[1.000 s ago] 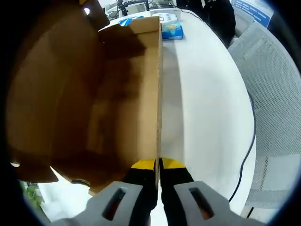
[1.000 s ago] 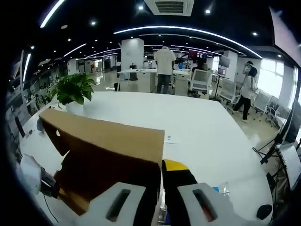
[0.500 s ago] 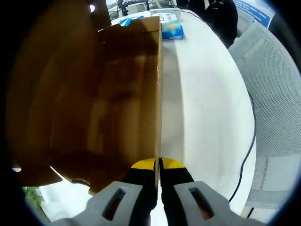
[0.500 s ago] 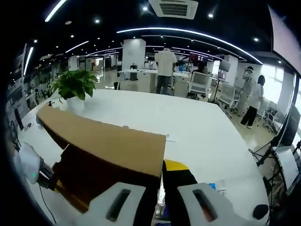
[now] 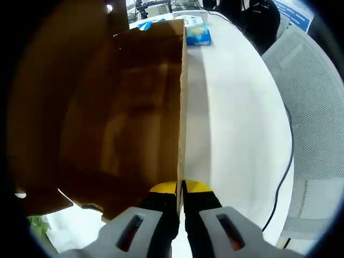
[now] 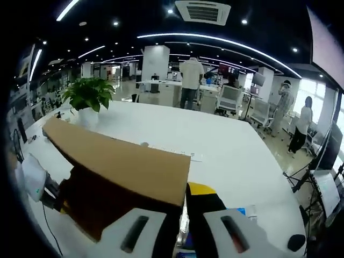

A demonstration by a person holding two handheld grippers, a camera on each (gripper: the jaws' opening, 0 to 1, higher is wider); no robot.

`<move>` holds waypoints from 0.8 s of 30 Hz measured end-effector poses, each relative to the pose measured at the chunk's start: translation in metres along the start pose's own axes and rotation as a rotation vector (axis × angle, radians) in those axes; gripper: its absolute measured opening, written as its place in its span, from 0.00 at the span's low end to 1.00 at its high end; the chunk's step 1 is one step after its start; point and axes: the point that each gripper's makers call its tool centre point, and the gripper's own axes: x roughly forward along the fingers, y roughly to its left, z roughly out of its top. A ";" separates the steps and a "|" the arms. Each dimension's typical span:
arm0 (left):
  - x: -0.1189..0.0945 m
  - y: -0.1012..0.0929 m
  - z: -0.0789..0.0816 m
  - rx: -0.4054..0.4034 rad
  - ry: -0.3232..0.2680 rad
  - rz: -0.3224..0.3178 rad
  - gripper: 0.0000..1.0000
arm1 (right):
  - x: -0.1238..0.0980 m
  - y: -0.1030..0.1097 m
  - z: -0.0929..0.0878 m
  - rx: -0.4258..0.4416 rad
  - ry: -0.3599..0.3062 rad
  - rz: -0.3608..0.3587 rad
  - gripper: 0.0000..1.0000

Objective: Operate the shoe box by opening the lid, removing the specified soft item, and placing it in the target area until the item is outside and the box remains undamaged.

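The brown cardboard shoe box (image 5: 123,123) stands open in the left gripper view, and the inside that shows is bare cardboard in shadow. Its right wall (image 5: 181,97) runs straight away from my left gripper (image 5: 181,186), which is shut on that wall's near edge. In the right gripper view my right gripper (image 6: 185,189) is shut on the edge of the box's lid panel (image 6: 118,161). The panel is held up and slopes away to the left.
The box rests on a long white table (image 5: 236,123). A blue packet (image 5: 197,35) lies past the box's far end. A grey mesh chair (image 5: 314,107) and a dark cable (image 5: 285,172) flank the table's right edge. Across the table (image 6: 215,140) stand a potted plant (image 6: 88,94) and several people (image 6: 189,75).
In the right gripper view the lid panel has tipped a little, showing more of its top face. The box's inside has darkened in the left gripper view. Both grips are unchanged.
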 end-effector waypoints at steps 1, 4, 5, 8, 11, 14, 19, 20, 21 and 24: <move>0.000 0.000 0.000 0.001 0.000 0.000 0.01 | 0.000 0.000 0.000 -0.005 -0.004 -0.001 0.00; 0.000 0.000 0.000 0.000 0.000 -0.001 0.01 | 0.003 -0.001 0.000 -0.017 -0.013 -0.003 0.00; 0.000 0.000 0.000 0.001 0.001 -0.001 0.01 | 0.004 -0.002 -0.001 -0.014 -0.016 -0.004 0.00; 0.000 0.000 0.001 -0.002 0.000 -0.001 0.01 | 0.006 -0.003 -0.002 -0.012 -0.017 -0.007 0.00; 0.000 0.001 0.001 -0.007 -0.006 0.008 0.02 | 0.007 -0.005 -0.003 -0.009 -0.022 -0.016 0.00; 0.000 0.002 0.001 -0.012 -0.021 0.063 0.05 | 0.008 -0.007 -0.005 0.004 -0.029 -0.025 0.00; -0.001 0.004 0.001 -0.027 -0.024 0.056 0.06 | 0.007 -0.007 -0.007 -0.004 -0.037 -0.025 0.00; -0.001 0.004 0.002 -0.030 -0.027 0.052 0.06 | 0.008 -0.006 -0.007 -0.004 -0.040 -0.022 0.00; -0.002 0.004 0.004 -0.063 -0.058 0.050 0.06 | 0.008 -0.006 -0.007 -0.005 -0.040 -0.022 0.00; -0.004 0.006 0.004 -0.074 -0.090 0.048 0.07 | 0.008 -0.005 -0.007 -0.007 -0.040 -0.024 0.00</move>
